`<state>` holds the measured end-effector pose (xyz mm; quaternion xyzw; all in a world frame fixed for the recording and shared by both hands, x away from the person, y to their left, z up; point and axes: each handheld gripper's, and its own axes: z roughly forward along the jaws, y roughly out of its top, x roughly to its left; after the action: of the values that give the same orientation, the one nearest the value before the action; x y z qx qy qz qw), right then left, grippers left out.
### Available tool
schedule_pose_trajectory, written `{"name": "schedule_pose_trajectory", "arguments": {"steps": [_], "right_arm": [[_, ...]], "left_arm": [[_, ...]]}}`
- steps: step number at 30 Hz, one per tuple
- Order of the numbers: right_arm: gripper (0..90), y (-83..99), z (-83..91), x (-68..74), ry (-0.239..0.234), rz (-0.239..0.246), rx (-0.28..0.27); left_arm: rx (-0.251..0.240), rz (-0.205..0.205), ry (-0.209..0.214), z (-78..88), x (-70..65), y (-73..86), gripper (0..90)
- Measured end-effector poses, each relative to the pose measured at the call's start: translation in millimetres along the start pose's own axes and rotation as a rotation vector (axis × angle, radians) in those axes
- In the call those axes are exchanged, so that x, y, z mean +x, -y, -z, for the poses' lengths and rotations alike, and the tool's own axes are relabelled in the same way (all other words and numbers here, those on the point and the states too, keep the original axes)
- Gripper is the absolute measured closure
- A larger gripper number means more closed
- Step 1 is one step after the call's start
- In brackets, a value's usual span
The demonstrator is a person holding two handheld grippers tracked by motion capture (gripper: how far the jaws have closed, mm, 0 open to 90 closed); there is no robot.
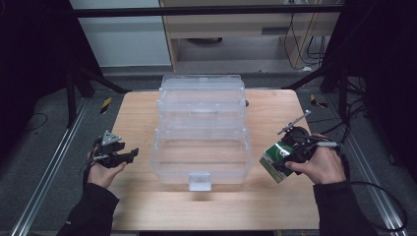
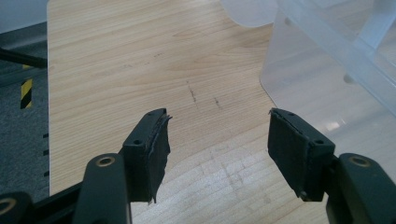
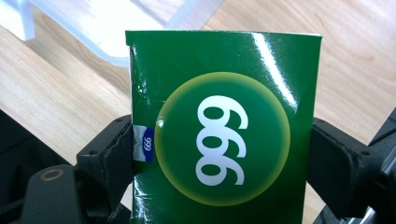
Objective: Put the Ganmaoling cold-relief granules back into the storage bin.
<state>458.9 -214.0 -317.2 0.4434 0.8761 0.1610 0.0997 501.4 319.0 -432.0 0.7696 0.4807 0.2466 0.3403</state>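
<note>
While the right gripper point(image 1: 281, 164) clamps a green "999" carton point(image 3: 223, 130) beside the clear plastic storage box point(image 1: 200, 130), the left gripper point(image 2: 217, 144) rests released, jaws empty, over the wooden table point(image 1: 275, 118).

Both forearms wore dark sleeves. The left claw point(image 1: 129, 155) was black, topped by a grey three-cornered plate, its jaws faced with dark frayed pads and brass-ringed screws. The right claw point(image 1: 275, 164) was black too, trailing a dark cable.

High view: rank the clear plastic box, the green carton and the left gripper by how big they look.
1. clear plastic box, by far the largest.
2. green carton and left gripper: they look too alike in size to rank.
</note>
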Motion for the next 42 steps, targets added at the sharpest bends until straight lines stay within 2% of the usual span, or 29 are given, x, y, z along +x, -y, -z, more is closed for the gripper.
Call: {"name": "schedule_pose_trajectory", "arguments": {"steps": [7, 11, 17, 25, 29, 31, 35, 38, 42], "right_arm": [[17.6, -14.6, 5.7, -2.0, -0.004, 0.052, -0.023], [17.6, -23.4, 9.3, -2.3, -0.027, 0.060, -0.025], [17.6, -36.8, 13.4, 3.4, -0.040, 0.100, -0.037], [17.7, -61.4, 17.9, 11.2, -0.060, 0.170, -0.054], [17.7, -72.6, 17.6, 15.4, -0.086, 0.226, -0.066], [17.8, -76.5, 17.3, 17.8, -0.092, 0.237, -0.068], [17.8, -85.4, 14.8, 21.9, -0.096, 0.281, -0.078], [17.8, -91.1, 11.6, 24.1, -0.122, 0.291, -0.076], [17.8, -98.9, 7.6, 28.3, -0.131, 0.345, -0.081]], "left_arm": [[-0.003, 0.002, 0.000, -0.4, 0.1, 0.3, 37.7], [-0.001, 0.000, 0.001, -0.1, 0.6, 0.3, 37.6], [-0.001, 0.001, -0.001, 0.2, 0.9, 0.1, 37.6], [-0.001, -0.001, 0.001, -0.1, 0.8, 0.1, 37.6], [-0.001, 0.000, 0.001, 0.0, 1.0, 0.1, 37.6], [-0.001, 0.002, 0.001, -0.5, 0.7, 0.3, 37.6], [-0.001, -0.001, 0.003, -0.2, 0.7, 0.1, 37.6], [-0.001, 0.001, 0.001, -0.1, 1.1, 0.1, 37.6], [0.003, -0.002, 0.001, -0.9, 1.2, 0.6, 37.7]]}}
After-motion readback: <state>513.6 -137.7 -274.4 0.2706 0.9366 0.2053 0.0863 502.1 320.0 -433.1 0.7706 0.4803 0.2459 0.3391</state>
